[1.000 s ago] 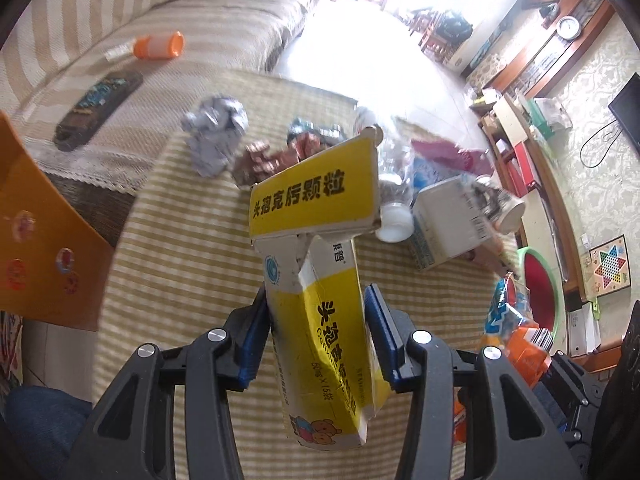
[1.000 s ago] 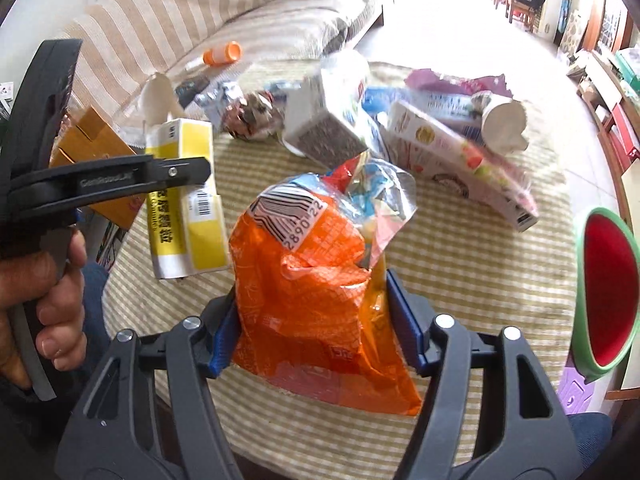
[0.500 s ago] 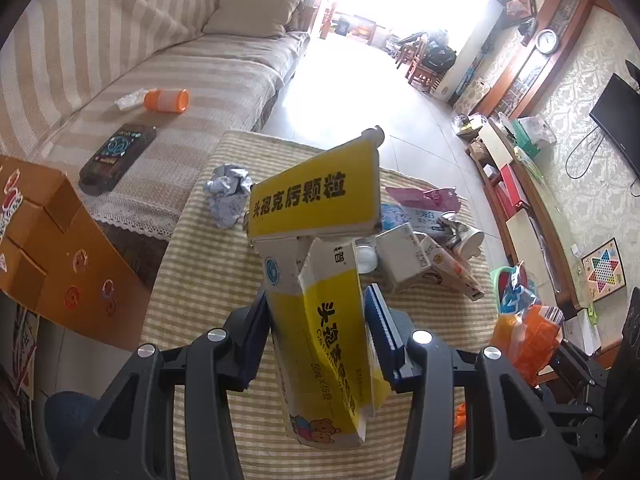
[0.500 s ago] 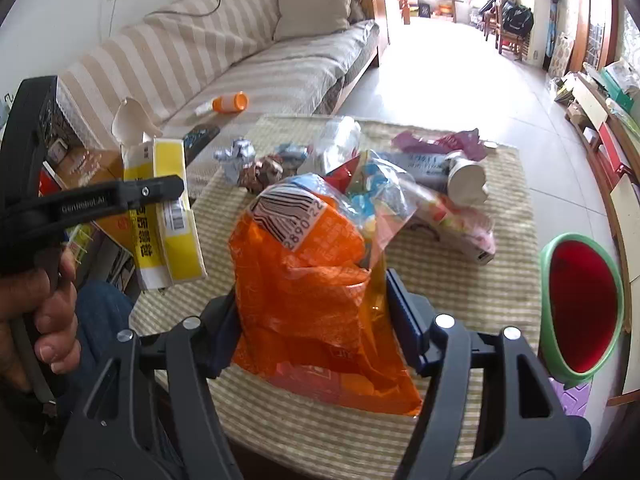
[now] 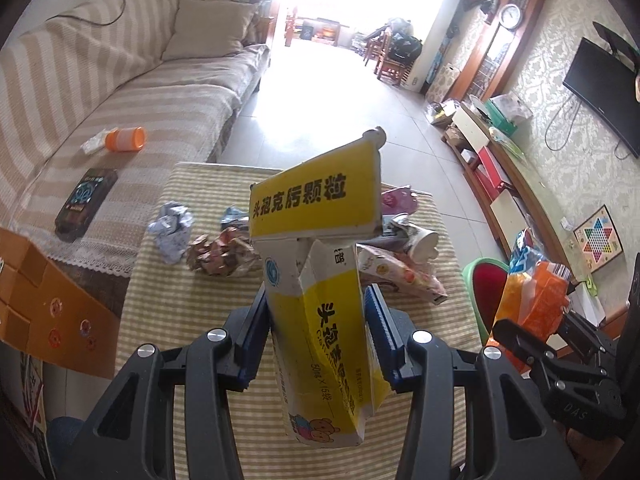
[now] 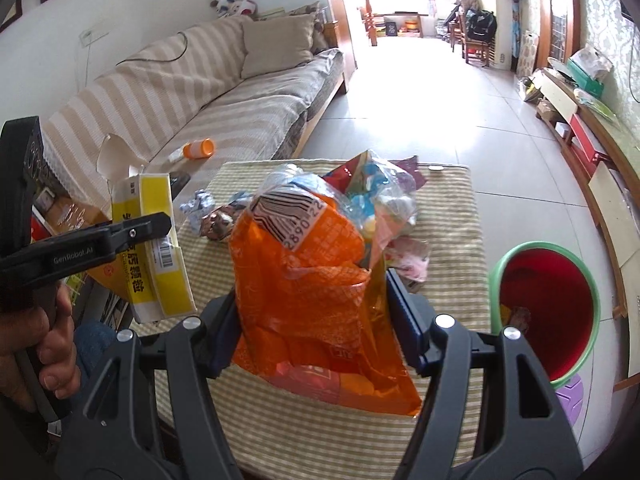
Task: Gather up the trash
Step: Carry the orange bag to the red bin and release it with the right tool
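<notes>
My left gripper (image 5: 316,332) is shut on a yellow medicine box (image 5: 320,320) with an open flap, held above the striped table (image 5: 180,312). The box also shows in the right wrist view (image 6: 152,248). My right gripper (image 6: 308,320) is shut on an orange plastic bag (image 6: 304,280) with snack wrappers in its top, held above the table's near side. The bag also shows in the left wrist view (image 5: 532,296). Loose trash lies on the table: a crumpled foil ball (image 5: 172,228), a brown wrapper (image 5: 216,252), a paper cup (image 5: 420,240) and a flat carton (image 5: 400,276).
A red bin with a green rim (image 6: 548,308) stands on the floor right of the table. A striped sofa (image 5: 100,120) on the left holds an orange bottle (image 5: 124,140) and a remote (image 5: 86,204). Orange boxes (image 5: 44,312) stand at the near left.
Both grippers have risen and pulled back from the table with their loads still held; the table trash now looks smaller and farther. The red bin has come further into the right wrist view.
</notes>
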